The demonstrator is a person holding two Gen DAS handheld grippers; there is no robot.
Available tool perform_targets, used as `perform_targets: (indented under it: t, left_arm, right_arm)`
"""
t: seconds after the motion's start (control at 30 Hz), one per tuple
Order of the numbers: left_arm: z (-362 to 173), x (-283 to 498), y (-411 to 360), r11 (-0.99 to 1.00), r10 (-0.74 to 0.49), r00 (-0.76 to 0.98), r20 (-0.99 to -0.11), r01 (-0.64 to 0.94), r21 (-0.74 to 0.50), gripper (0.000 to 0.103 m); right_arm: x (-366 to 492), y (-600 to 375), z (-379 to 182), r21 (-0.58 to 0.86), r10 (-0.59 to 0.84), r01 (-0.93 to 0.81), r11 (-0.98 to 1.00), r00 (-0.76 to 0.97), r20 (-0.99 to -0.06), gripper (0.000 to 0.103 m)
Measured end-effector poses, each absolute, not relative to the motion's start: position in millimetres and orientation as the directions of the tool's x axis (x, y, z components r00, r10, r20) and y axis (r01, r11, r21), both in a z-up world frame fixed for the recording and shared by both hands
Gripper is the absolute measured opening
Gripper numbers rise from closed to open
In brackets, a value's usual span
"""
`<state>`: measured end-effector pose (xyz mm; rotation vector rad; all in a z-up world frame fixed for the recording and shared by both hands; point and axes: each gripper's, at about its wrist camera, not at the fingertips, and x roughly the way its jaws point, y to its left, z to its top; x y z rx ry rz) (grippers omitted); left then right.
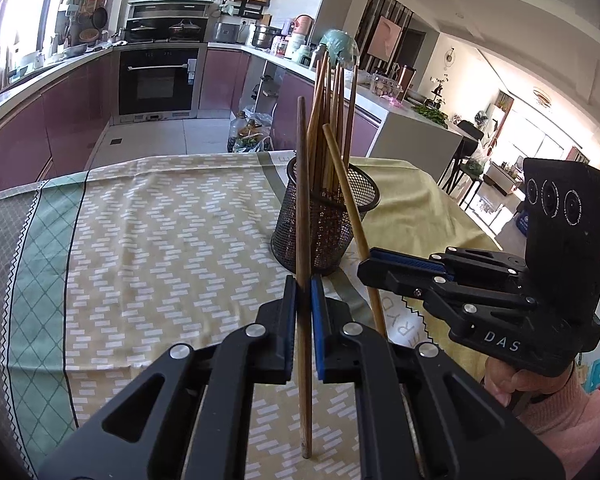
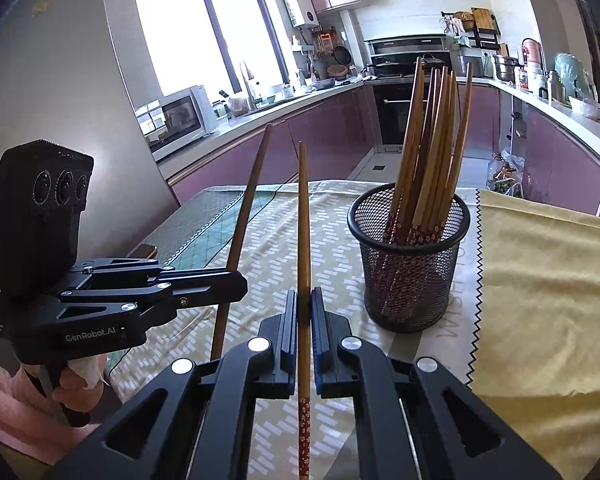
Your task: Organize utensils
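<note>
1. Wooden chopsticks stand nearest us, one in each of our two grippers. Our left gripper [image 1: 303, 292] is clamped on a darker chopstick [image 1: 302, 216], held close to upright.
2. Our right gripper [image 2: 304, 304] is likewise closed tight on a lighter chopstick [image 2: 303, 240], its red patterned end pointing down toward us and its plain tip up.
3. Both sticks run with their long axis near vertical, so neither needs much turning before it goes in.
4. Just beyond the jaws sits the one black mesh holder [image 2: 410, 264] on the patterned tablecloth [image 1: 160, 232]. In the left wrist view it stands almost straight ahead; from the right it is ahead and to the right.
5. We judge the right gripper slightly nearer the holder.
6. In the holder we count roughly eight chopsticks [image 2: 432, 140], leaning together; the overlap prevents an exact count.
7. Farther off is the kitchen counter.
</note>
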<state>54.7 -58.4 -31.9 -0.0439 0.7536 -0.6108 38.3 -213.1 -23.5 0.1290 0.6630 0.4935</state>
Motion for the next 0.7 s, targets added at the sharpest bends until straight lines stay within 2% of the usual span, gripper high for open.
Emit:
perform_targets:
  t: [0.7]
  left_arm:
    - [-2.2,49.7,-53.0,0.817,-0.560,0.612,-0.559,0.523,-0.245,0.008]
  right_arm:
    - [35.7,-234.9,4.6,0.262,0.456,-0.374,0.890,0.760,-0.464,0.006]
